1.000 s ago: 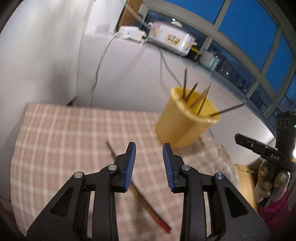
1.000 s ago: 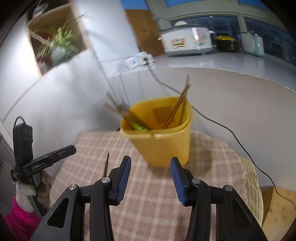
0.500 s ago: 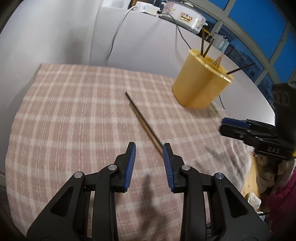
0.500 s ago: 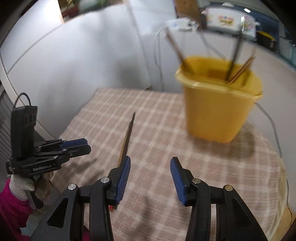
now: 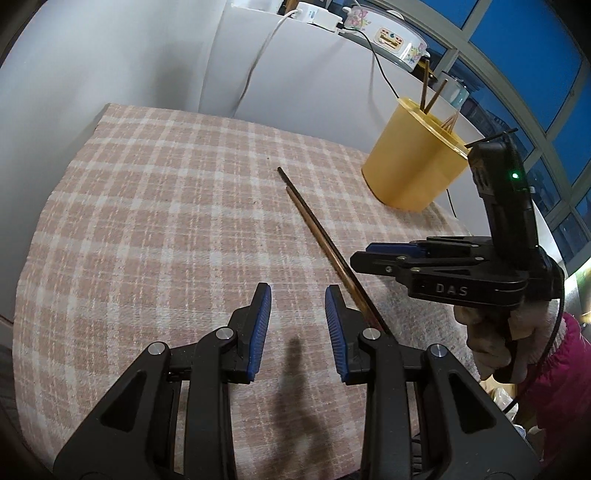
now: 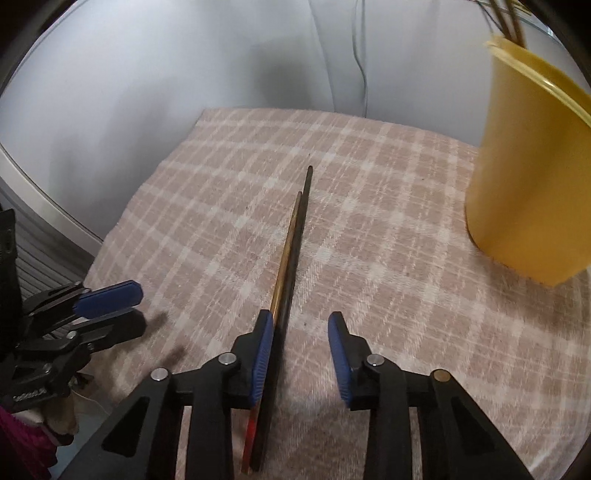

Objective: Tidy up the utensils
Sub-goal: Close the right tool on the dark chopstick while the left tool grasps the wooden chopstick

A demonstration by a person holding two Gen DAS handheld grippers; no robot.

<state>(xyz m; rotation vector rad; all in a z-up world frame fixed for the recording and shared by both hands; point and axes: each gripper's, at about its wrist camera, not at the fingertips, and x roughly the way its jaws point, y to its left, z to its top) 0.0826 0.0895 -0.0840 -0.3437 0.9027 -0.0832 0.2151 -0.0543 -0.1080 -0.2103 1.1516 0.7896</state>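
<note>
Two chopsticks [image 6: 291, 251] flat on my checked cloth [image 5: 166, 229], side by side.
They run just inside my right gripper's [image 6: 301, 345] left finger, ungripped; both grippers gape empty; my left gripper [image 5: 297, 325] hovers beside them; yellow cup [image 5: 413, 170] ahead-right holds more sticks.

A home kitchen: a floral cooker [image 5: 391, 35] on the counter [image 5: 314, 74], checked tablecloth [image 5: 166, 221], night windows [image 5: 517, 55].
</note>
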